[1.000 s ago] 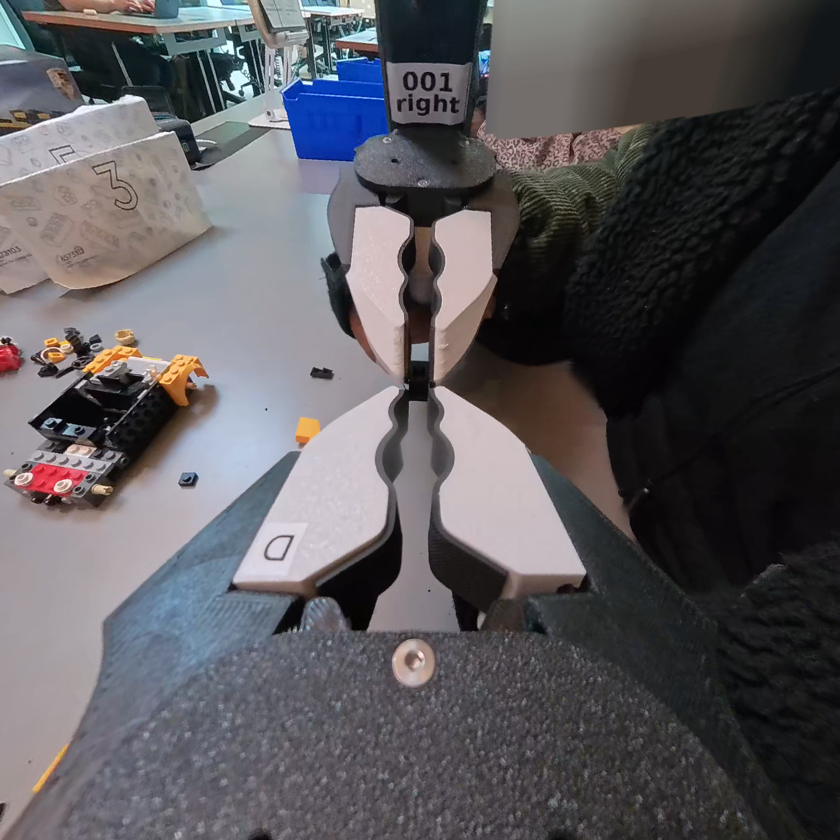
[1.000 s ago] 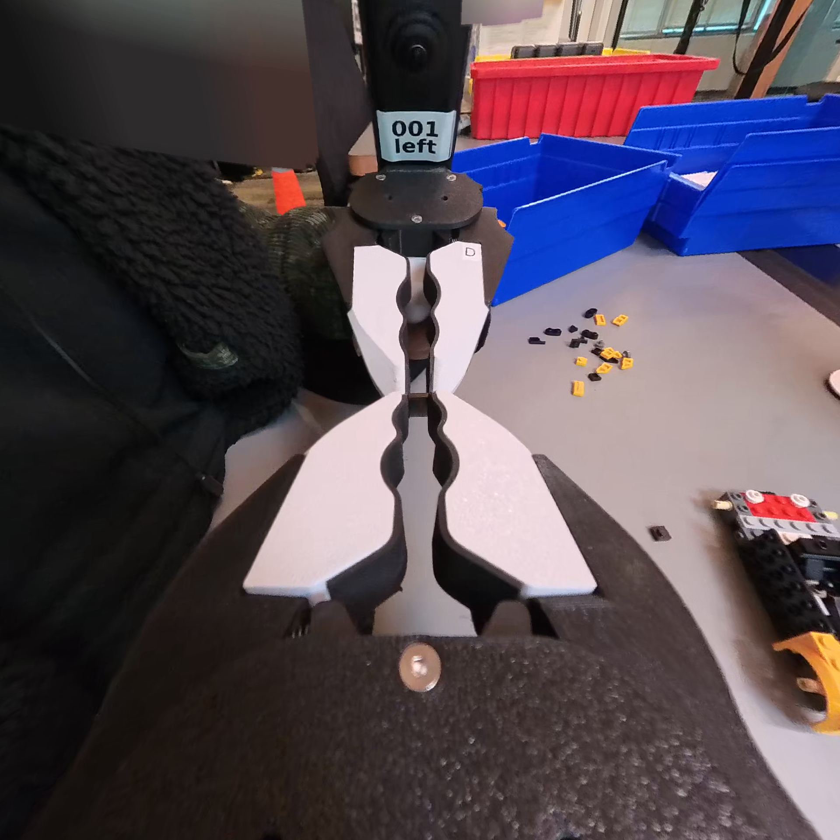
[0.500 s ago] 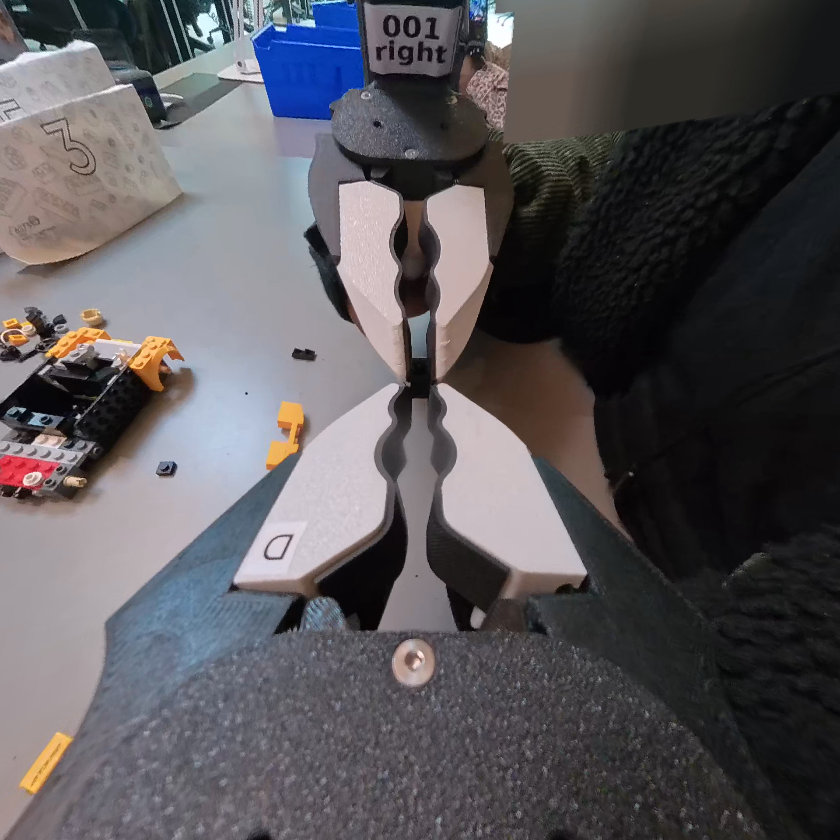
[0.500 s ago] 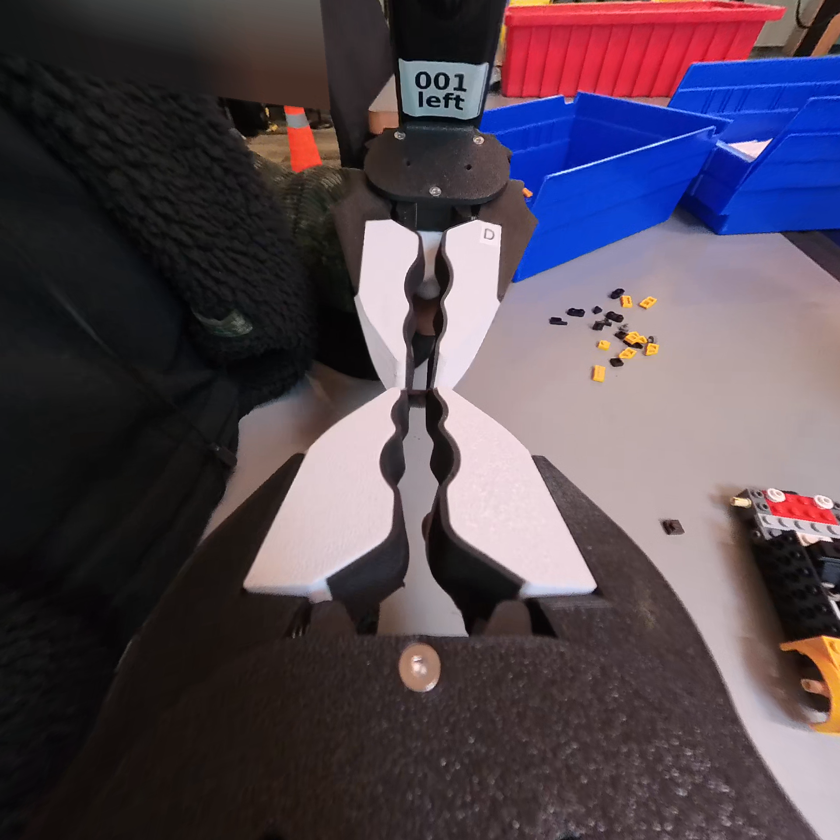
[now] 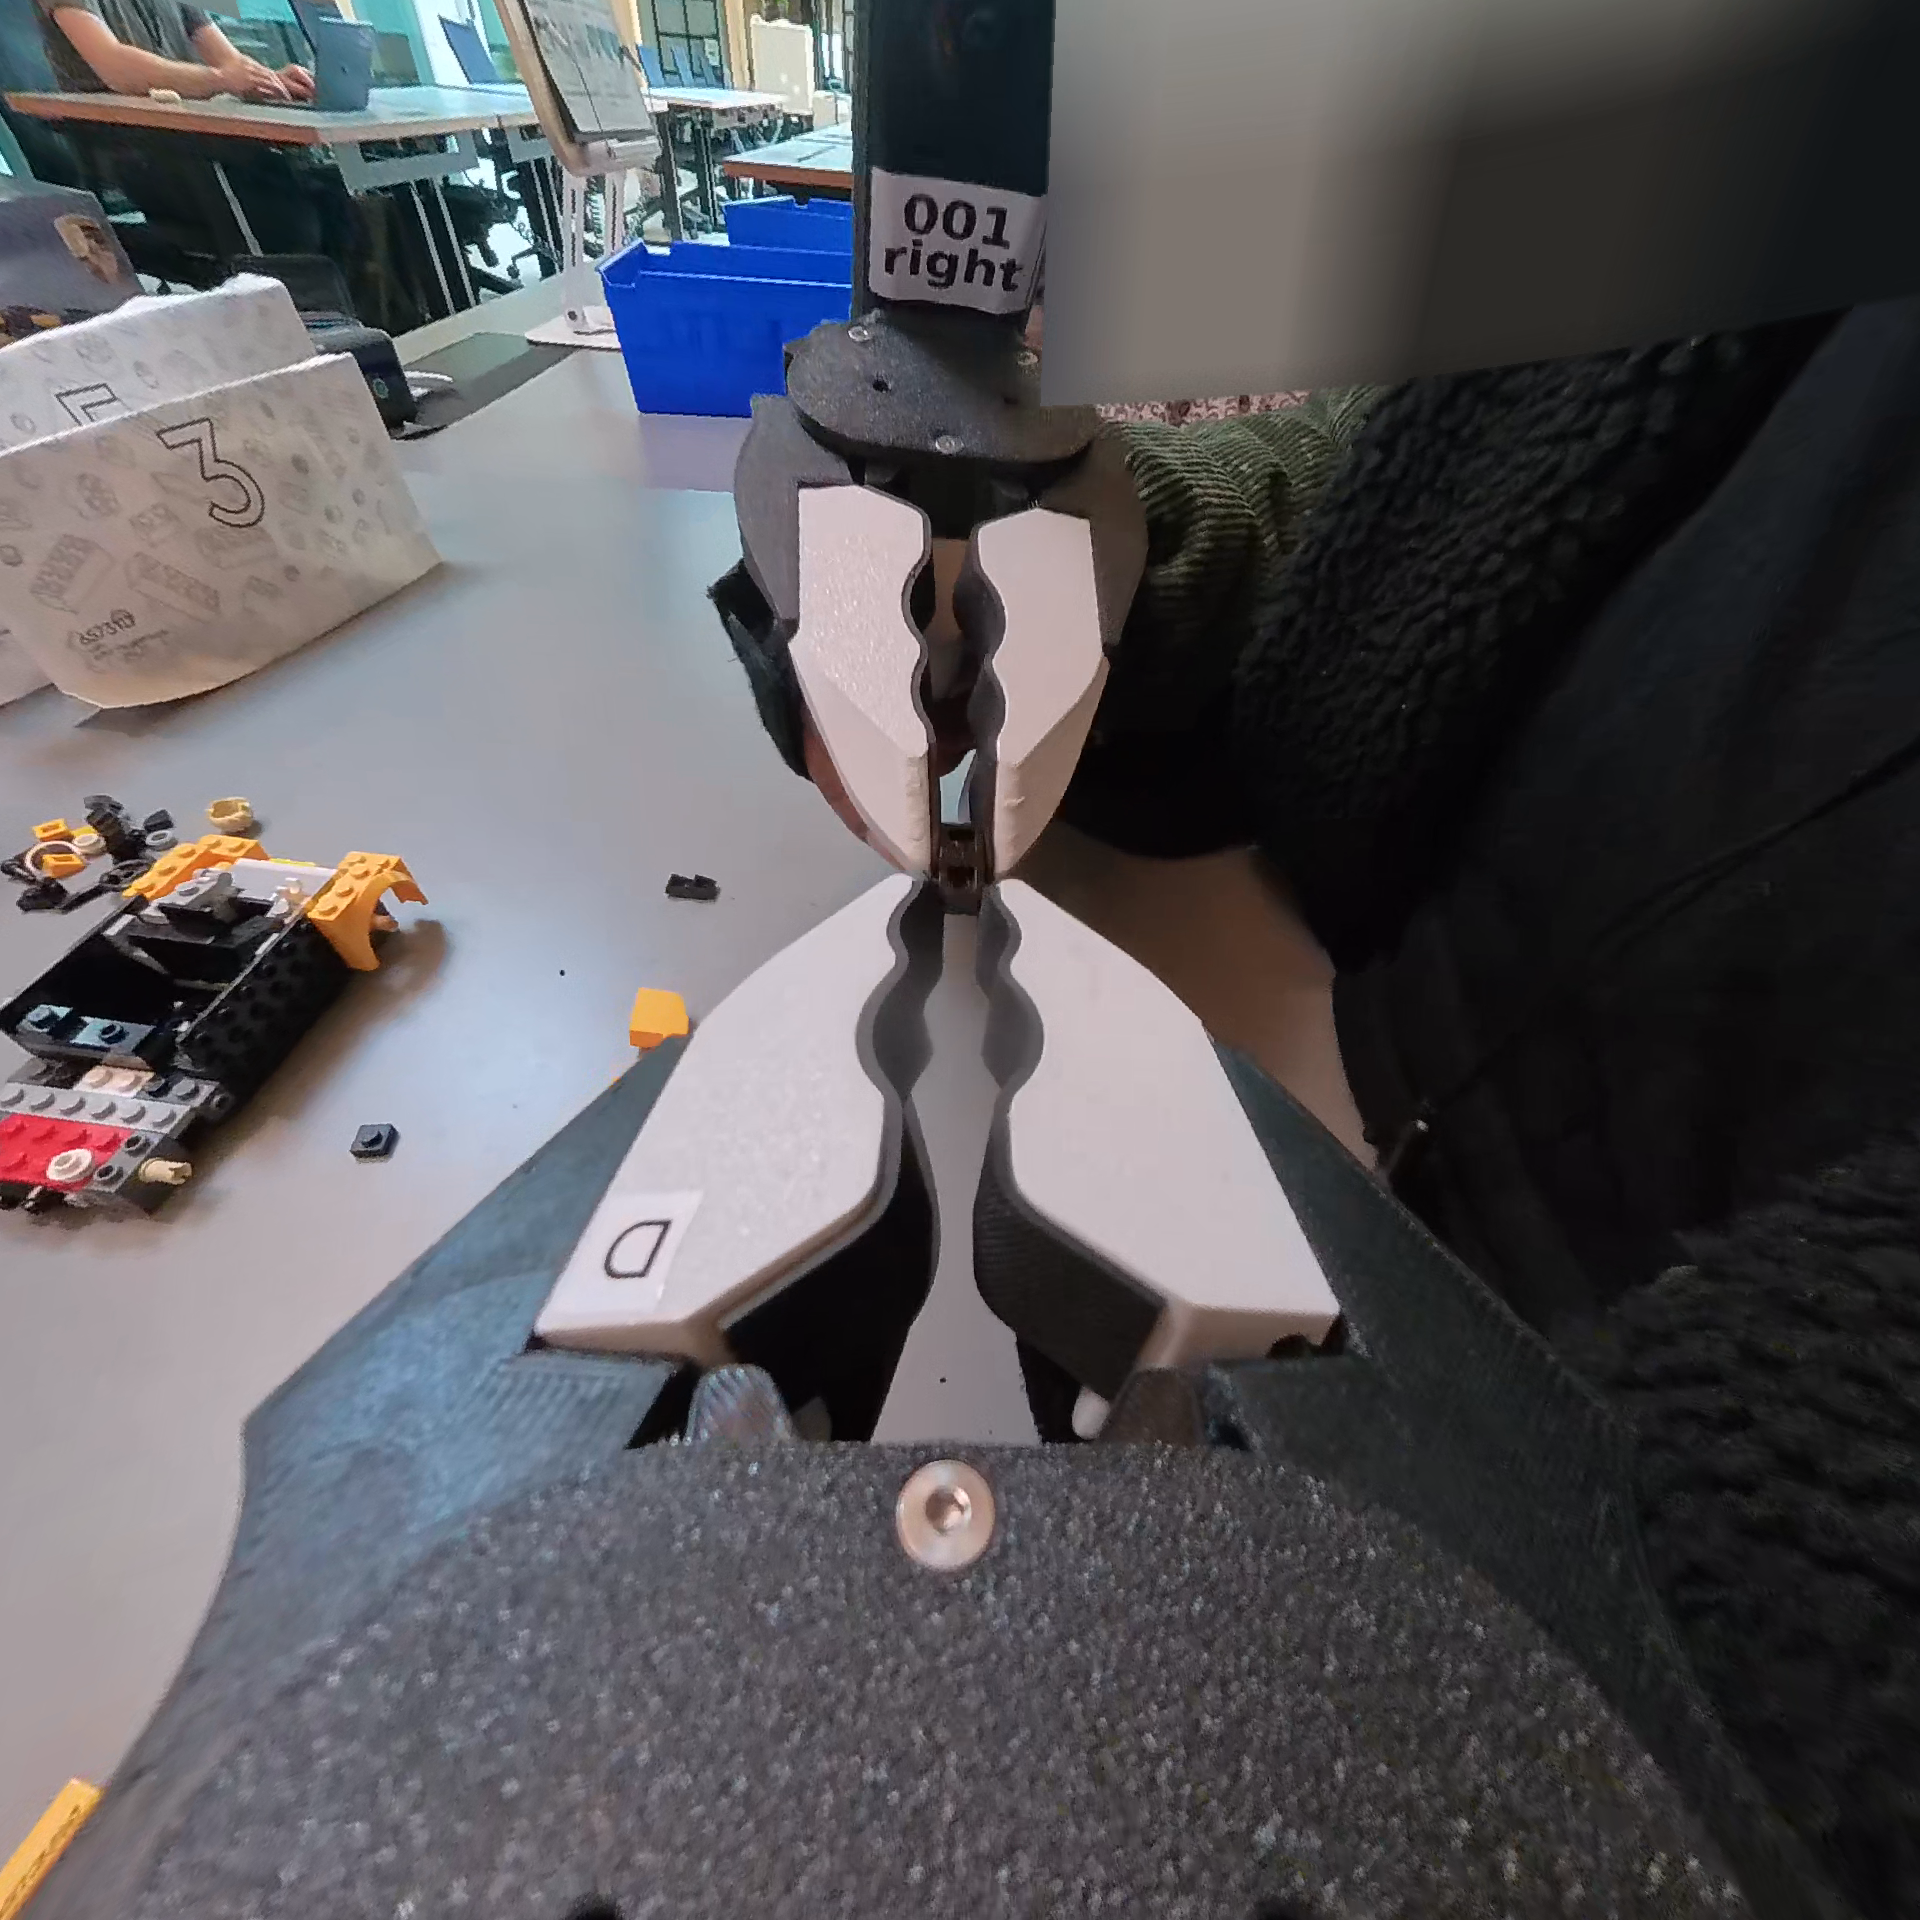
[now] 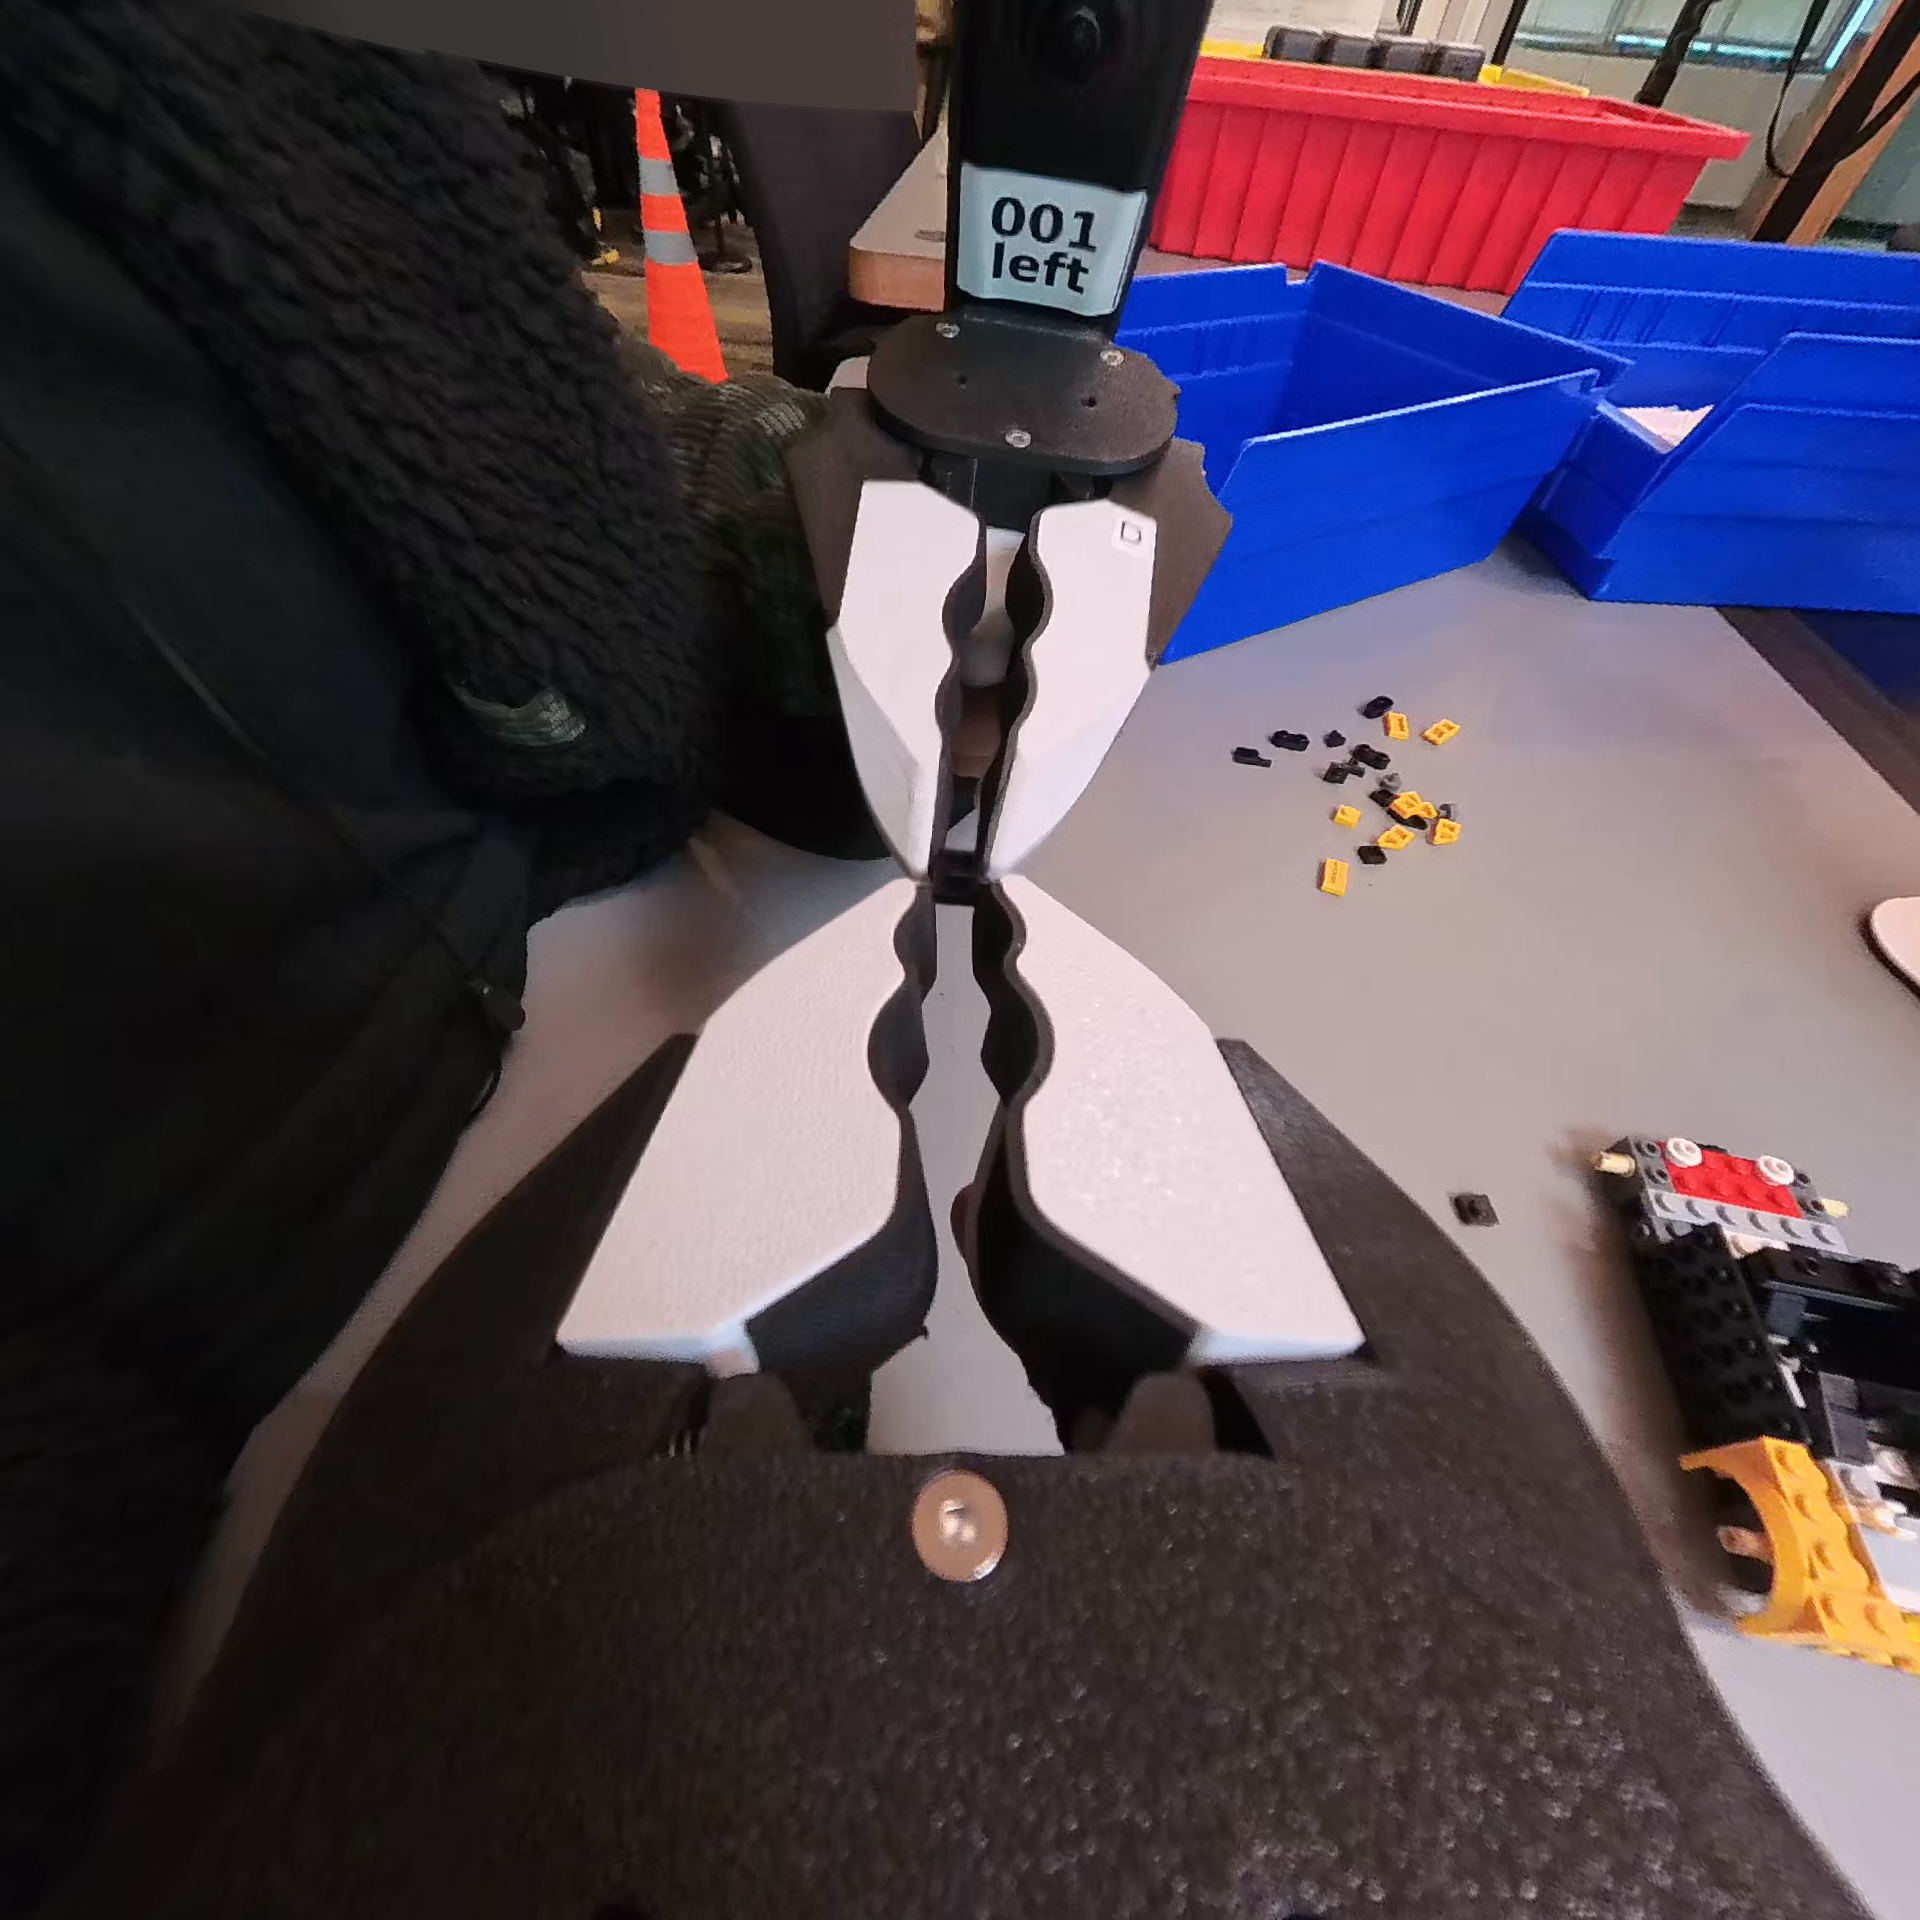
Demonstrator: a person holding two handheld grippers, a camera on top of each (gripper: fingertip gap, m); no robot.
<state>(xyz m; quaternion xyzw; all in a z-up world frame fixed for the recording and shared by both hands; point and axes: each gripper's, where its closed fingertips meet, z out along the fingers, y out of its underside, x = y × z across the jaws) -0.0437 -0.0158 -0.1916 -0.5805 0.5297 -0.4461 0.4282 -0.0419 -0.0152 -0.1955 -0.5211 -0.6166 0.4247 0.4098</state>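
Bare grey table [image 5: 540, 644] open between the brick model [image 5: 187, 997] and the meeting fingertips, stray orange brick [image 5: 657, 1016] and 2 black bits there, person's dark jacket [image 5: 1610, 779] blocking the other side, 3 blue bins [image 6: 1382, 457] walling the far edge, loose pieces [image 6: 1382, 800] possibly in the path.

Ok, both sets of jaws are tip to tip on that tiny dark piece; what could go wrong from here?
1. The small black brick piece is pinched only at the very tips of the left gripper and right gripper, so it could pop out.
2. A dropped piece could get lost among the loose black and orange pieces.
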